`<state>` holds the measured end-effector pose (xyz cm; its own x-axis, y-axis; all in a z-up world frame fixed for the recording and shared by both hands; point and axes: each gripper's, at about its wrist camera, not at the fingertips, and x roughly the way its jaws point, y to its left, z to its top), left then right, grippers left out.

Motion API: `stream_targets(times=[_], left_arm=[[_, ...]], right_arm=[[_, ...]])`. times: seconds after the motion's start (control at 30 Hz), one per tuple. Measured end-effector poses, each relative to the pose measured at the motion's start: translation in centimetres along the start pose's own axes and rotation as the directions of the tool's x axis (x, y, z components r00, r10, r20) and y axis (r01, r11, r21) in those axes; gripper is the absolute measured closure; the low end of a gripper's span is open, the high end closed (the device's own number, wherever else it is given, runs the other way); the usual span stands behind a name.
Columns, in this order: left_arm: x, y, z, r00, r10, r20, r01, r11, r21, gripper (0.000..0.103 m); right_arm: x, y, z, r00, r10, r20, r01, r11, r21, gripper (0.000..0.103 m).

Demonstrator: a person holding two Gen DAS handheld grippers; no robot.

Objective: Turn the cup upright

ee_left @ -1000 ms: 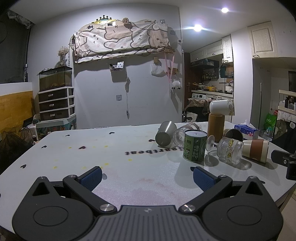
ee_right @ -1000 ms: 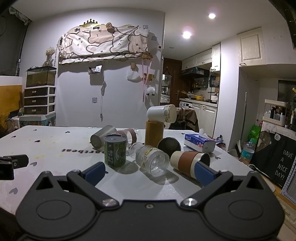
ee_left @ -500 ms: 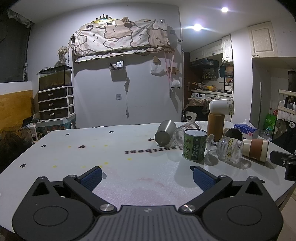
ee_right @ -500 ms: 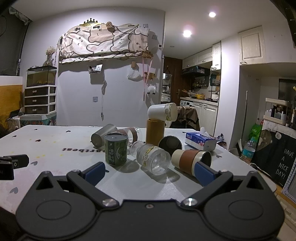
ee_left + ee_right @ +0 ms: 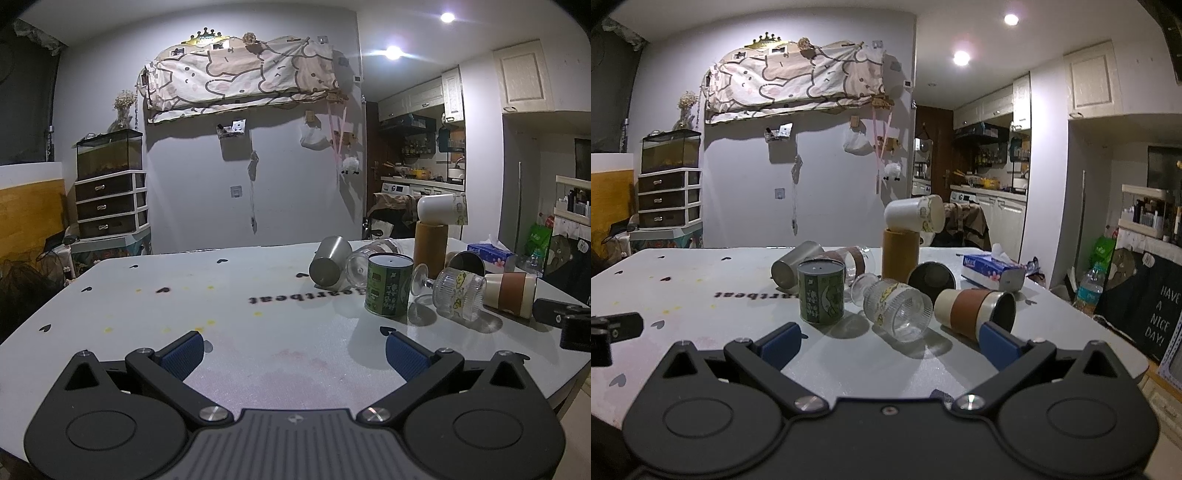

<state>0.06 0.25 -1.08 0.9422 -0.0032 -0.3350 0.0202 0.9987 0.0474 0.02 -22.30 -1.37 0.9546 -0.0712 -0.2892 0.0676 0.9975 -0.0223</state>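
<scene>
Several cups lie tipped on the white table (image 5: 701,295). A ribbed clear glass (image 5: 897,310) lies on its side just ahead of my right gripper (image 5: 886,341), which is open and empty. A cream-and-brown cup (image 5: 975,310) lies beside it, near my right fingertip (image 5: 995,341). A green cup (image 5: 820,291) stands mouth down. A steel cup (image 5: 792,264) lies behind it. My left gripper (image 5: 293,354) is open and empty, well short of the green cup (image 5: 388,284) and ribbed glass (image 5: 458,293).
A tall brown tube (image 5: 900,254) with a white cup (image 5: 914,214) lying on top stands behind the group. A black-lined cup (image 5: 931,277) and a tissue box (image 5: 991,271) lie at the back right. The table edge (image 5: 1108,332) falls away right.
The right gripper has crept slightly forward and up toward the cups. The left gripper has barely moved. No cup has moved.
</scene>
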Motion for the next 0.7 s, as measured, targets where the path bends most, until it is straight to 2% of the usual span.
stream_targets(times=[0.13,0.43,0.6,0.7], left_arm=[[0.1,0.2,-0.5,1.000,0.001,-0.005,-0.001,1.000,-0.005,0.000],[0.1,0.5,-0.5,1.000,0.001,-0.010,-0.002,1.000,-0.011,0.000],[0.1,1.1,-0.7,1.000,0.005,-0.015,-0.005,1.000,-0.024,0.000],[0.1,1.3,-0.6,1.000,0.003,-0.016,-0.003,1.000,-0.027,0.000]], right_arm=[[1.1,-0.2,-0.1,1.000,0.007,-0.016,-0.007,1.000,0.009,0.000],[5.1,-1.5,1.5,0.999,0.034,0.026,-0.034,0.999,0.018,0.000],[7.8,-3.9,2.4,0.998,-0.044,0.047,0.042,0.998,0.047,0.001],[9.5,-5.7,2.9,0.994,-0.094,0.049,0.091,0.994,0.053,0.005]])
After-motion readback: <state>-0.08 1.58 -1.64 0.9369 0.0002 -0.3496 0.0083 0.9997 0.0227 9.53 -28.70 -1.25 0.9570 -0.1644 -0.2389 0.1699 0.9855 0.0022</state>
